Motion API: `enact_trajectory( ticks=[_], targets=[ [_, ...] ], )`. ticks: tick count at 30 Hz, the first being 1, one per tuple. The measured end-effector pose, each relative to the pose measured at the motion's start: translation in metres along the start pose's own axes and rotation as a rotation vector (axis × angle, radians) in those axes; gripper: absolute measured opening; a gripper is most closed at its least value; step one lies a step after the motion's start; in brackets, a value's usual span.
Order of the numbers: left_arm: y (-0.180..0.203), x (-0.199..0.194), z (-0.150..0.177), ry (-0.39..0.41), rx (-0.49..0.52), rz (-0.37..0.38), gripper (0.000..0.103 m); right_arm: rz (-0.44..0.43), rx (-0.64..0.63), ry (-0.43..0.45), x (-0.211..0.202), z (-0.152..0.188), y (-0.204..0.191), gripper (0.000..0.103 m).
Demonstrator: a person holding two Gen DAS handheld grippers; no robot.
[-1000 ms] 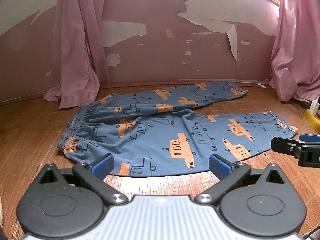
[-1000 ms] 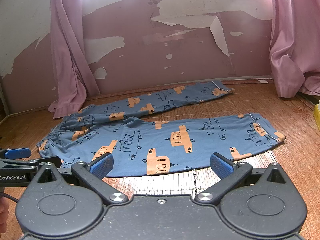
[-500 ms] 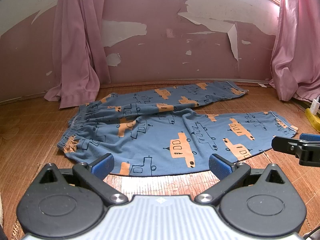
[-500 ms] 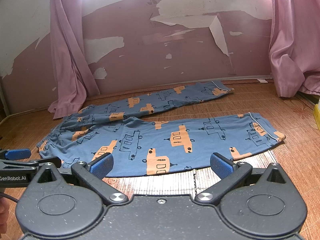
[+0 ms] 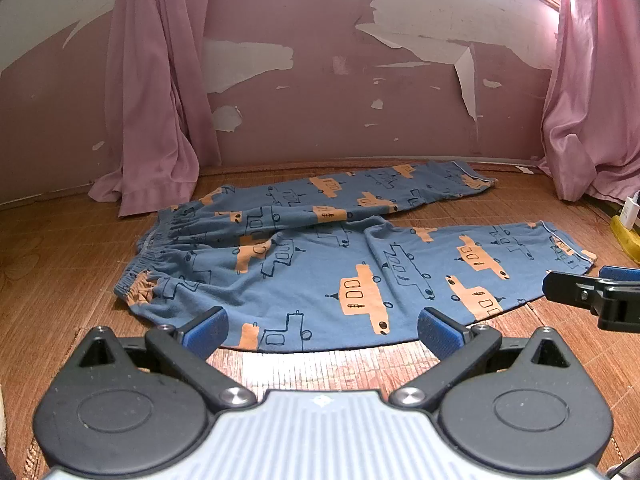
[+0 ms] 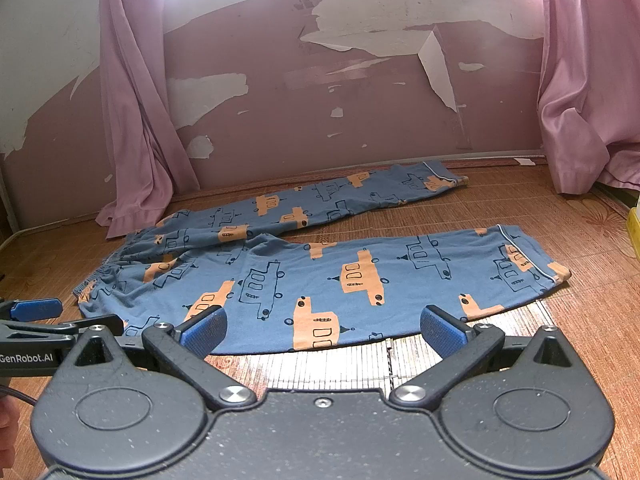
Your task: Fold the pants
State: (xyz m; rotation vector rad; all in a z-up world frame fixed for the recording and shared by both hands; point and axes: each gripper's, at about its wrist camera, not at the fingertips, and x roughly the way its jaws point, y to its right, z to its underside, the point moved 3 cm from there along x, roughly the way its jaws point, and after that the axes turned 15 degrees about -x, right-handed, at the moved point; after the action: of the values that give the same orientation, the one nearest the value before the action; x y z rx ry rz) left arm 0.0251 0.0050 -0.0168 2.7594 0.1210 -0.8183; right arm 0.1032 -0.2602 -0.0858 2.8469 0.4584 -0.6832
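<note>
**A:** What's in front of you?

**B:** The floor mat [image 5: 60, 264], then the pants [image 5: 320, 276] flat at my twelve o'clock, legs splayed toward two, waistband at ten.

**A:** And the tools?

**B:** My left gripper [image 5: 320, 330] and right gripper [image 6: 322, 330] both gape, gripping nothing.

**A:** Risks?

**B:** I may pinch one layer only, or drag the near leg crooked; the thin cloth bunches easily.

Looks like a room in an older home: pink curtains [image 5: 156, 92] at the window, peeling wall paint [image 6: 360, 36], and a patterned floor [image 5: 60, 240].
</note>
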Motion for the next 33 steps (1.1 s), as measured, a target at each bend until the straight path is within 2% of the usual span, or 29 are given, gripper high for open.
enact_trajectory(
  ticks=[17, 26, 33],
  targets=[
    [-0.001, 0.002, 0.001, -0.007, 0.001, -0.009, 0.103, -0.004, 0.003, -0.01, 0.001, 0.001, -0.001, 0.103],
    [-0.003, 0.011, 0.004, -0.062, -0.025, -0.025, 0.103, -0.004, 0.006, -0.014, 0.002, 0.001, 0.0, 0.103],
    [-0.002, 0.022, -0.018, -0.075, -0.012, -0.062, 0.103, -0.018, 0.029, -0.054, 0.011, -0.002, 0.006, 0.103]
  ],
)
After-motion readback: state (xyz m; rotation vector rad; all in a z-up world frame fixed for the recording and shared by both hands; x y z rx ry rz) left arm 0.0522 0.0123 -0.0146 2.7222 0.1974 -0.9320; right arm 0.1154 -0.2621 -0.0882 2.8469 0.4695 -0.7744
